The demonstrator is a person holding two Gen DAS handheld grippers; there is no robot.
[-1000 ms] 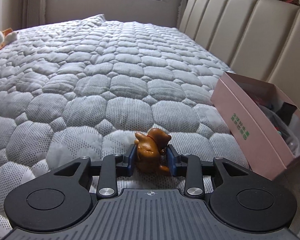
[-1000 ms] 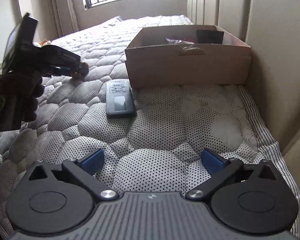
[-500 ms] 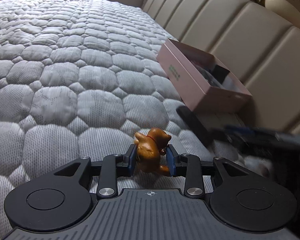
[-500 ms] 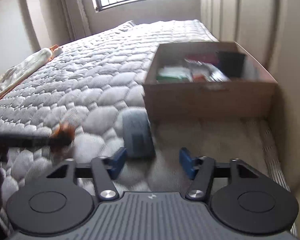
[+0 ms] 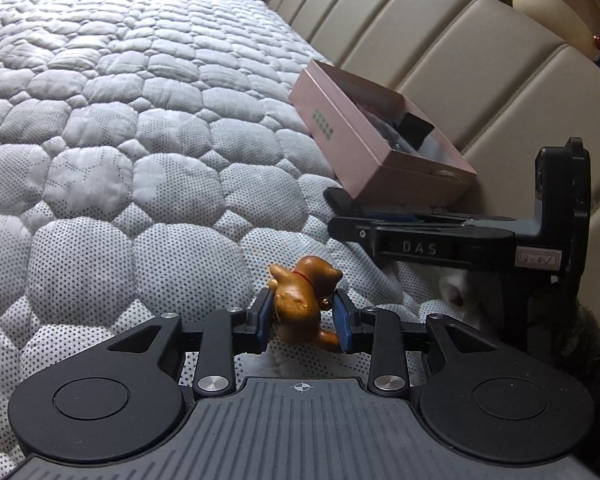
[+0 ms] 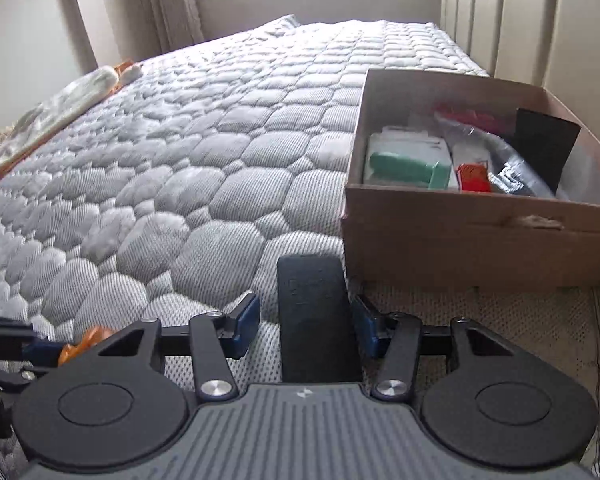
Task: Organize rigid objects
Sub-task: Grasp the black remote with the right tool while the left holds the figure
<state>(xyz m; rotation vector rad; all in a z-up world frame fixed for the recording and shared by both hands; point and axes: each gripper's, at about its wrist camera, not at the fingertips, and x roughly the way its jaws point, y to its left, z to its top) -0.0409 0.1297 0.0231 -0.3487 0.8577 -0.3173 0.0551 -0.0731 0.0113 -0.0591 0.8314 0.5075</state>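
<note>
Mattress cover (image 5: 140, 184): quilted grey cloth, finely dotted weave, matt. Dog figurine (image 5: 302, 300): glossy, smooth brown finish, looks like glazed ceramic or polished resin; material not certain. Left gripper (image 5: 302, 318): matt black plastic body, ribbed grey top plate, blue pads (image 5: 265, 318) of rubbery look, bright metal pivot screws. Cardboard box (image 6: 476, 236): matt brown paperboard, scuffed at the front. Remote control (image 6: 316, 320): matt black plastic. Headboard (image 5: 440, 56): smooth beige padded leather-like covering, slight sheen.

a small glossy brown dog figurine with a red collar (image 5: 302, 304) sits pinched between blue pads above the quilted bed. a flat black rectangular remote (image 6: 315, 320) lies on the bed just before an open pink cardboard box (image 6: 476, 236) filled with packets.
</note>
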